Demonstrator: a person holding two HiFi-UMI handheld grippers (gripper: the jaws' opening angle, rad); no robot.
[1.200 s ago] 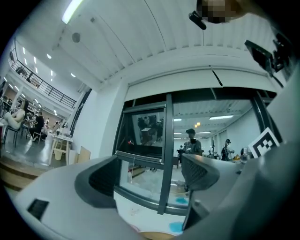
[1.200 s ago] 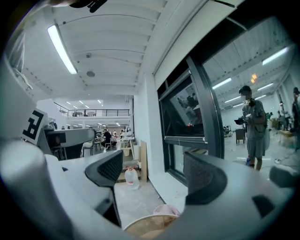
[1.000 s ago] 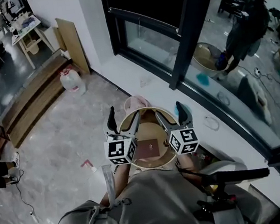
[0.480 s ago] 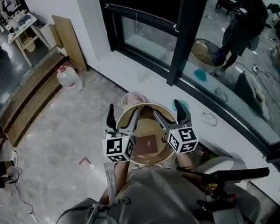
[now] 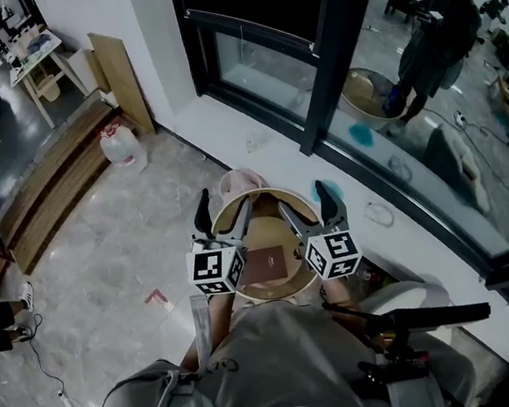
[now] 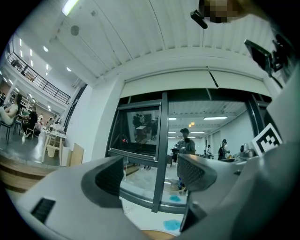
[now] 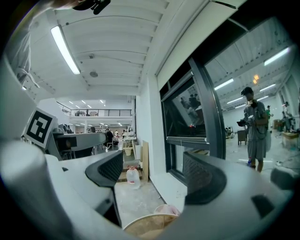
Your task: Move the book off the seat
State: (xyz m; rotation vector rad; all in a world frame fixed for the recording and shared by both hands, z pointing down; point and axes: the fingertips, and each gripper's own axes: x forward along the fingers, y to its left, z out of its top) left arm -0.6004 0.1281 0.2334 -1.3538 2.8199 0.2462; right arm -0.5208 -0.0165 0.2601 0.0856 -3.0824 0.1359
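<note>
A dark brown book (image 5: pixel 266 264) lies flat on the round wooden seat (image 5: pixel 238 217), low in the head view between my two grippers. My left gripper (image 5: pixel 223 214) is held level over the seat's left half. It is open, its jaws have just been closing a little, and nothing is between them (image 6: pixel 152 176). My right gripper (image 5: pixel 310 204) is level over the right half, also open and empty (image 7: pixel 154 176). Only the seat's rim (image 7: pixel 150 226) shows in the two gripper views, and the book is hidden in both.
A pink bin (image 5: pixel 242 183) stands just beyond the seat. A water jug (image 5: pixel 121 144) sits by wooden steps (image 5: pixel 53 185) at the left. A dark-framed glass wall (image 5: pixel 336 53) with a white ledge runs behind, and a person (image 5: pixel 433 34) stands past it.
The head view has shifted slightly. Both grippers and the book keep their places.
</note>
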